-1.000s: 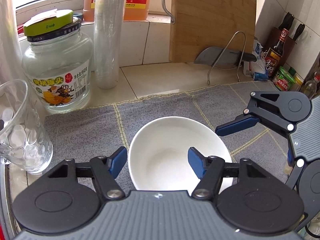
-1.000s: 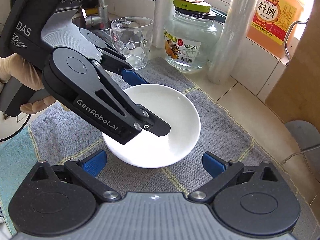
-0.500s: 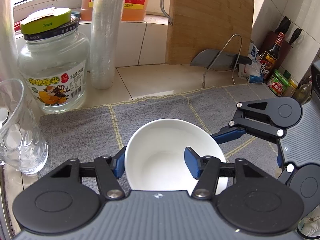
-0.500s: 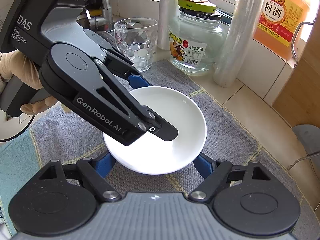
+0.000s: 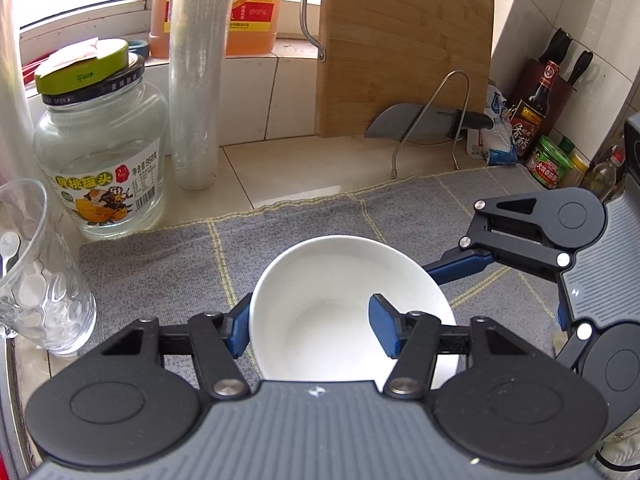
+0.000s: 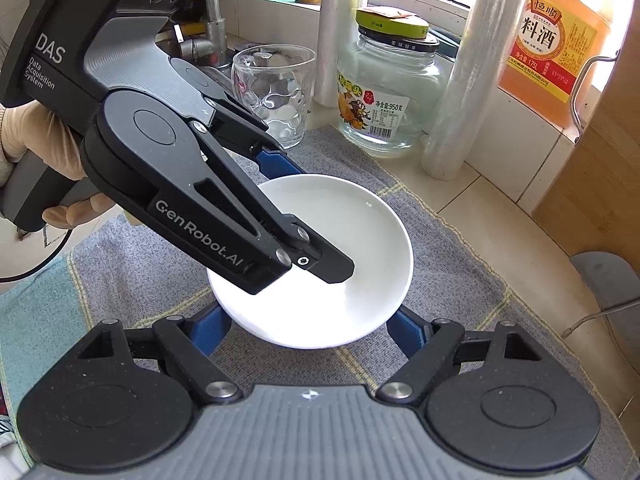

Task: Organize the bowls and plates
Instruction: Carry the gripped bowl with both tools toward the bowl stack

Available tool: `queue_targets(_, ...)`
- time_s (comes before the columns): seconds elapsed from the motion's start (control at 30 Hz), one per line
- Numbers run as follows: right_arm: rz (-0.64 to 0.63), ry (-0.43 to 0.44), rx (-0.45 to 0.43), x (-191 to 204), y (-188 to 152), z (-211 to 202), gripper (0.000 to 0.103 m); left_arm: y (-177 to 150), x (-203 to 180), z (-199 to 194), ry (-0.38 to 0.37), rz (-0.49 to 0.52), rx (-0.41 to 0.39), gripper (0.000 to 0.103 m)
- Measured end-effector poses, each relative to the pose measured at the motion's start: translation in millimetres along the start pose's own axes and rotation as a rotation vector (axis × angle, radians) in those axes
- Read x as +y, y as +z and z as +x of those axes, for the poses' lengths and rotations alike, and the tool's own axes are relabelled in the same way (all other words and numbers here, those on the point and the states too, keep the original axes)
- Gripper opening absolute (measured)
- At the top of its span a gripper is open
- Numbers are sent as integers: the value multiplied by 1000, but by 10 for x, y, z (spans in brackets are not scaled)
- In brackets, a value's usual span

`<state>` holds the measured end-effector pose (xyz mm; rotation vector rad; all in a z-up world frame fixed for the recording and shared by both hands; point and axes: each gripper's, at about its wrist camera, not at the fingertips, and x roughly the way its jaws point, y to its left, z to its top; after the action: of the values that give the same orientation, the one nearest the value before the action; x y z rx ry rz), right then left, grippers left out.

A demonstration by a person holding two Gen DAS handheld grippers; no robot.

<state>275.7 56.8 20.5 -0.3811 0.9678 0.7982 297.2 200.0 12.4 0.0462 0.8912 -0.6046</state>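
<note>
A round white ceramic bowl (image 5: 344, 312) sits on grey cloth before the glass jar (image 5: 100, 160). The left gripper (image 5: 312, 328) pinches its rim; the right gripper (image 6: 308, 330) seemingly brackets it (contact unclear). Lift level, both hands together.

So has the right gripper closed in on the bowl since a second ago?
Yes. The right gripper was spread wide on the grey mat; now both pads sit against the white bowl.

Your white bowl (image 5: 320, 312) looks glossy glazed ceramic; the grey mat (image 5: 160, 264) is rough woven cloth, the cutting board (image 5: 404, 48) matt wood.
</note>
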Motion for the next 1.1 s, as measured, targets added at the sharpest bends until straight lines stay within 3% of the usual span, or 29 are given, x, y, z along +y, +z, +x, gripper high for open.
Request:
queue_targets(0.4,31,-17,-44,75,-199,-450,87,45,-398,-209,-13,68,-12,58)
queue_targets(1.1,114,-77,-97,178,-840,-1238,87,52,-1298,-336,-83,190,-7,59)
